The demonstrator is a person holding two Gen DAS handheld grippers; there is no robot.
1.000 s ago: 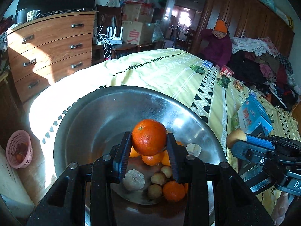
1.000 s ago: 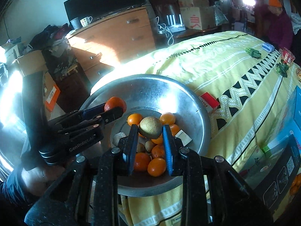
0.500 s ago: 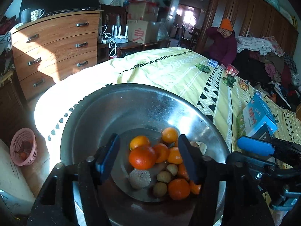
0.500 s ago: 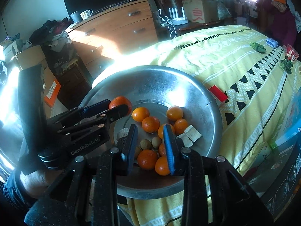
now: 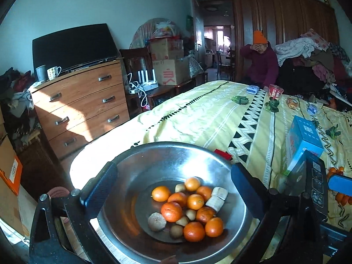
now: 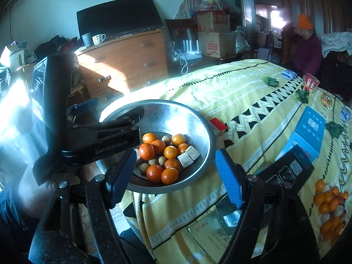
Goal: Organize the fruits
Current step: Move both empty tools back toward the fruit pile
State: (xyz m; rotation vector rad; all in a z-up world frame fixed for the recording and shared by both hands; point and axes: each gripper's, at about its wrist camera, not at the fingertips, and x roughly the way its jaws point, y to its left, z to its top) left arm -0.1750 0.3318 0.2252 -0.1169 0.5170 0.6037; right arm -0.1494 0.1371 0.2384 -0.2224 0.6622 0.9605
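Note:
A steel bowl on the yellow bedspread holds several oranges, small brown fruits and two pale cubes. My left gripper hovers above and behind the bowl, its jaws opening wide with nothing between them. In the right wrist view the bowl sits ahead of my right gripper, whose jaws are also opening and empty. The left gripper reaches over the bowl's left rim there. A loose pile of oranges lies on the bedspread at the right.
A blue box and a black box lie right of the bowl, and a red pack is at its far rim. A wooden dresser stands left of the bed. A person sits at the far end.
The left gripper let go of its orange and the right let go of its brownish fruit; both now lie in the bowl. Both grippers opened wide and drew back and up.

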